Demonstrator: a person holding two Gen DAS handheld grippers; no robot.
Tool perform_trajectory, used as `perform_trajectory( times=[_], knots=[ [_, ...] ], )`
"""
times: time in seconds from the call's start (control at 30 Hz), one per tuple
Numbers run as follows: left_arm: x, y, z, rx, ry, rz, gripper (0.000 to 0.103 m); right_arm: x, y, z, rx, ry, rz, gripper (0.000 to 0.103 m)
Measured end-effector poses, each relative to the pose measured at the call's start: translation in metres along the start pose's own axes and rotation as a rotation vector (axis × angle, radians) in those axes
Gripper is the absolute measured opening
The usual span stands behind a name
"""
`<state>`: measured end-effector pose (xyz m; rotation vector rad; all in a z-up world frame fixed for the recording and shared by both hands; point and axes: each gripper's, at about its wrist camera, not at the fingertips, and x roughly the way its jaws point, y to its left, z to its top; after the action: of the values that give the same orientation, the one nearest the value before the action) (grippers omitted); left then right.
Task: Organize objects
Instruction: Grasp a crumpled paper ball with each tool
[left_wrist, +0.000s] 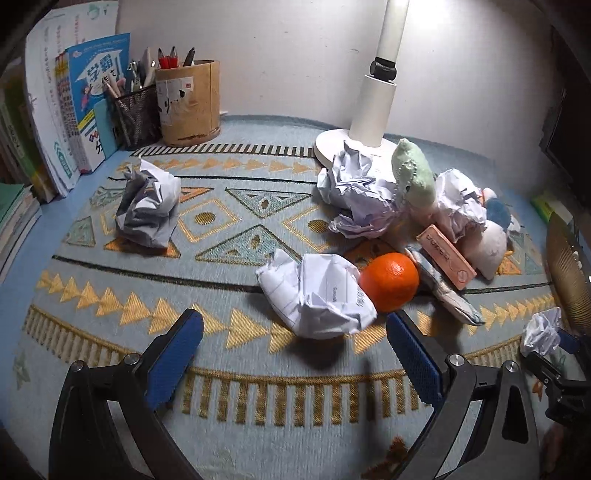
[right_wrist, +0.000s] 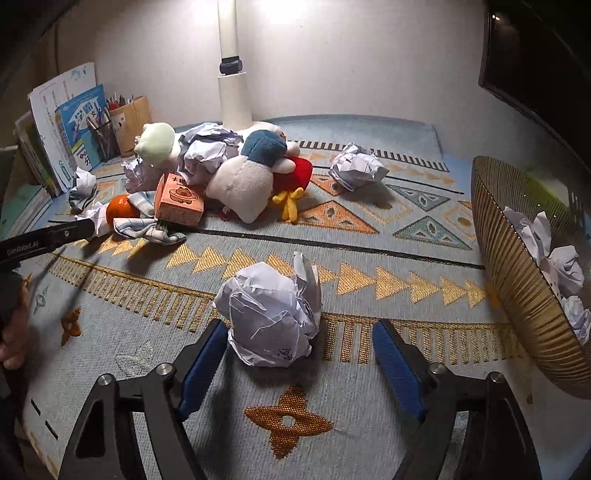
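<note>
Here the right gripper (right_wrist: 295, 354) is angled down over a patterned rug (right_wrist: 369, 229), and its blue-padded jaws stand apart on either side of a crumpled paper ball (right_wrist: 271, 314). The left pad lies just beside the ball; the right pad is clear of it, so the ball rests on the rug and is not clamped. Just right of this gripper stands a ribbed gold basket (right_wrist: 517, 280), which holds several more crumpled paper balls (right_wrist: 554, 258).

The left gripper (left_wrist: 295, 343) also has its jaws wide apart, with nothing between them. Just beyond its tips lies a second crumpled paper ball (left_wrist: 317, 295), touching an orange (left_wrist: 389, 280) on its right side. Beside the orange lie a folded checked cloth (left_wrist: 443, 291) and a pink carton (left_wrist: 445, 256). Behind them, a heap of crumpled paper (left_wrist: 354, 192) and plush toys, one pale green (left_wrist: 413, 173), sits against the base of a white desk lamp (left_wrist: 369, 110). Another paper ball (left_wrist: 147, 206) lies apart at the left of the rug. At the back left stand a mesh pen cup (left_wrist: 136, 114), a round wooden pen holder (left_wrist: 188, 103) and a row of upright books (left_wrist: 92, 107).
</note>
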<state>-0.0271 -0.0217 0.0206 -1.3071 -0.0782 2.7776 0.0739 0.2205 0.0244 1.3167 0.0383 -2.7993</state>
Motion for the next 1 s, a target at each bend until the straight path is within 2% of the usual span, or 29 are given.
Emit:
perform_trajectory(
  times=[0.07,0.13,0.17,0.2,0.23,0.3,0.4,0.5,0.63,0.7,0.8,0.87,0.9,1.0],
  knots=[
    [0.008,-0.001,0.006,0.022,0.005,-0.005,0.095,-0.002,0.0,0.0,-0.002,-0.016,0.01,0.071],
    [0.013,-0.001,0.009,0.031,0.004,-0.028,0.085,-0.002,0.001,0.001,-0.006,-0.021,0.009,0.068],
    [0.015,-0.001,0.01,0.034,0.004,-0.04,0.079,0.0,0.002,0.001,-0.011,-0.016,0.008,0.058],
    [0.016,-0.002,0.011,0.039,0.008,-0.059,0.059,0.002,0.004,0.002,-0.019,-0.01,0.012,0.052],
    [0.017,-0.003,0.01,0.045,0.015,-0.077,0.054,0.002,0.005,0.002,-0.031,-0.009,0.017,0.043],
    [0.011,-0.006,0.009,0.057,-0.012,-0.077,0.047,-0.005,0.008,0.002,-0.05,-0.053,0.009,0.042],
    [-0.006,-0.004,0.0,0.03,-0.049,-0.066,0.047,-0.021,0.008,-0.001,-0.059,-0.132,0.054,0.041],
    [-0.035,-0.006,-0.022,-0.015,-0.099,-0.121,0.047,-0.028,0.003,-0.004,-0.037,-0.157,0.114,0.042],
    [-0.065,-0.03,-0.053,-0.019,-0.129,-0.182,0.047,-0.022,0.004,-0.003,-0.029,-0.121,0.119,0.042],
    [-0.069,-0.047,-0.061,0.004,-0.12,-0.152,0.047,-0.018,0.009,-0.005,-0.057,-0.098,0.117,0.042],
    [-0.066,-0.061,-0.064,0.023,-0.13,-0.155,0.047,-0.014,0.016,-0.006,-0.099,-0.08,0.106,0.042],
    [-0.063,-0.065,-0.065,0.014,-0.139,-0.168,0.047,-0.013,0.013,-0.006,-0.086,-0.076,0.114,0.042],
    [-0.063,-0.066,-0.065,0.022,-0.151,-0.146,0.047,-0.012,0.01,-0.006,-0.076,-0.072,0.12,0.042],
    [-0.056,-0.06,-0.064,-0.011,-0.124,-0.114,0.047,-0.007,0.007,-0.005,-0.054,-0.041,0.119,0.042]
  ],
)
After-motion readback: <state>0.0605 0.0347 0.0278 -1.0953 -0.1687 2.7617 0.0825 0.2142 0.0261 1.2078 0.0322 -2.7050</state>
